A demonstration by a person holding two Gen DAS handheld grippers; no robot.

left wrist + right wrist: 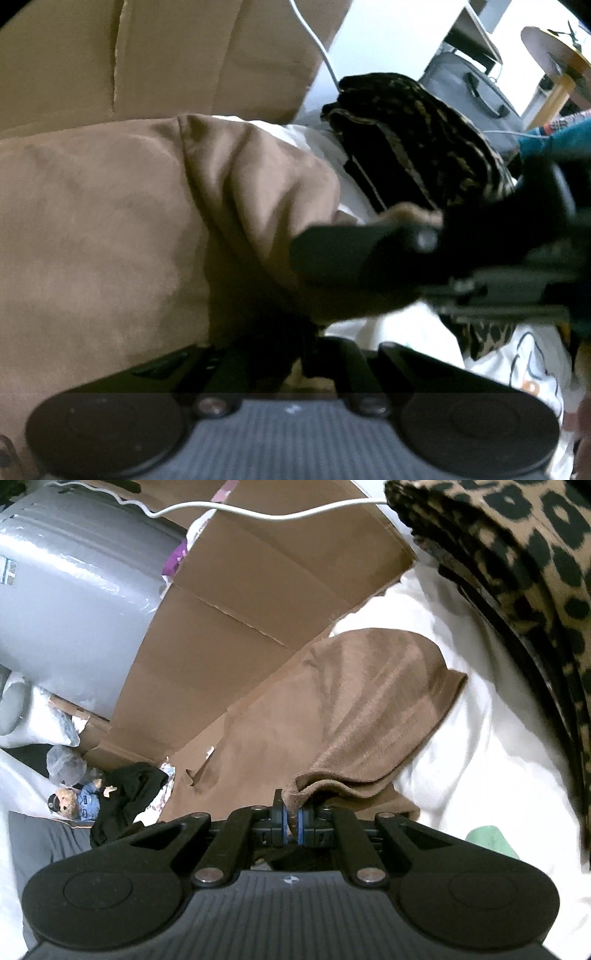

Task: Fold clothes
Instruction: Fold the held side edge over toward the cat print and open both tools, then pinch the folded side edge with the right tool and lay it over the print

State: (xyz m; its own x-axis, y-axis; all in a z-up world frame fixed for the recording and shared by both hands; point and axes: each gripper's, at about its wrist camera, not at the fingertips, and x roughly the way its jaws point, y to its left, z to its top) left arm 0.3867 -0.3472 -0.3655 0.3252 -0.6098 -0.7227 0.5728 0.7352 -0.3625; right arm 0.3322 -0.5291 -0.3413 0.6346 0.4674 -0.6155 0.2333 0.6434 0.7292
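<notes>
A bed covered in a white sheet point(461, 760) carries everything here. On it lies a brown garment point(369, 709), partly doubled over, with one end reaching onto flattened cardboard point(258, 602) at the bed's edge. Just beside it sits a stack of leopard-print clothes point(524, 565) (folded, dark layers showing underneath). A green patch point(489, 840) lies near the bottom.

Left gripper point(295, 363) low in frame, jaws closed on brown cloth point(147, 221) which fills the left side. Right gripper point(306, 254) comes in from the right, blurred, over the same cloth (its jaws not readable here). Behind: leopard-print pile point(424, 147) on white sheet point(317, 144), cardboard point(184, 55), white cable point(314, 40), grey suitcase point(469, 92).
</notes>
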